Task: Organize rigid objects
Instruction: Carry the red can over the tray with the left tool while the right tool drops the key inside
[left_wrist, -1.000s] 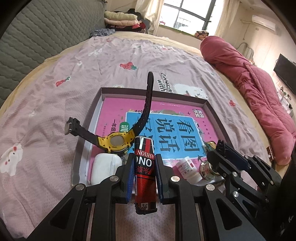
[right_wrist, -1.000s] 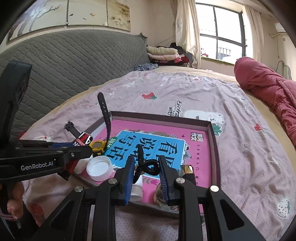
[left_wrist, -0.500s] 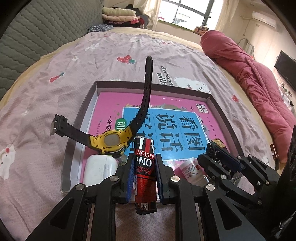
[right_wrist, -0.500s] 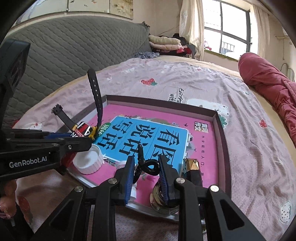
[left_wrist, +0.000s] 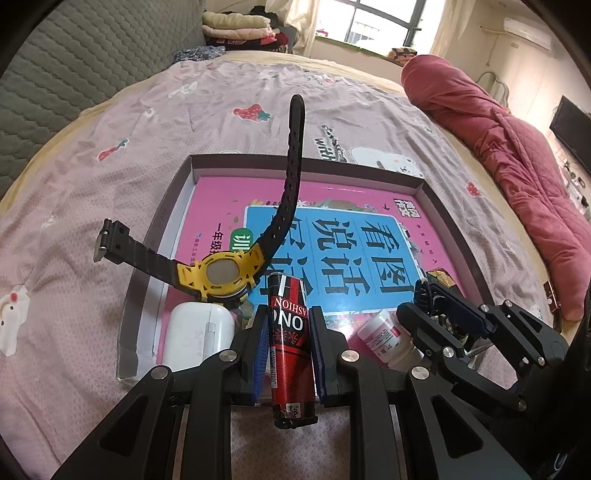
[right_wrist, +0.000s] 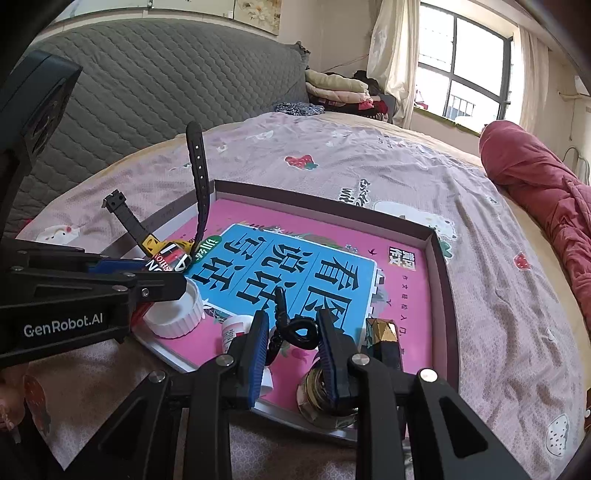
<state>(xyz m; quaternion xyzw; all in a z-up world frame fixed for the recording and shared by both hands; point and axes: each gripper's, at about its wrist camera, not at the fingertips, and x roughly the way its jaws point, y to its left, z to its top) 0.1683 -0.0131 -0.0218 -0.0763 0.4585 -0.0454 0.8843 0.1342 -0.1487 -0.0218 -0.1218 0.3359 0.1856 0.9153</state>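
Two grips: the left hand-held gripper (left_wrist: 287, 345) clamps a red-and-black lighter (left_wrist: 290, 347); the right hand-held gripper (right_wrist: 291, 345) pinches a black looped clip (right_wrist: 295, 330) over the tray's (right_wrist: 437, 258) near edge.

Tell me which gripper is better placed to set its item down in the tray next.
Probably the right gripper: its black hair clip already hangs over the tray floor. The left gripper holds the red lighter at the near edge, crowded by the watch.
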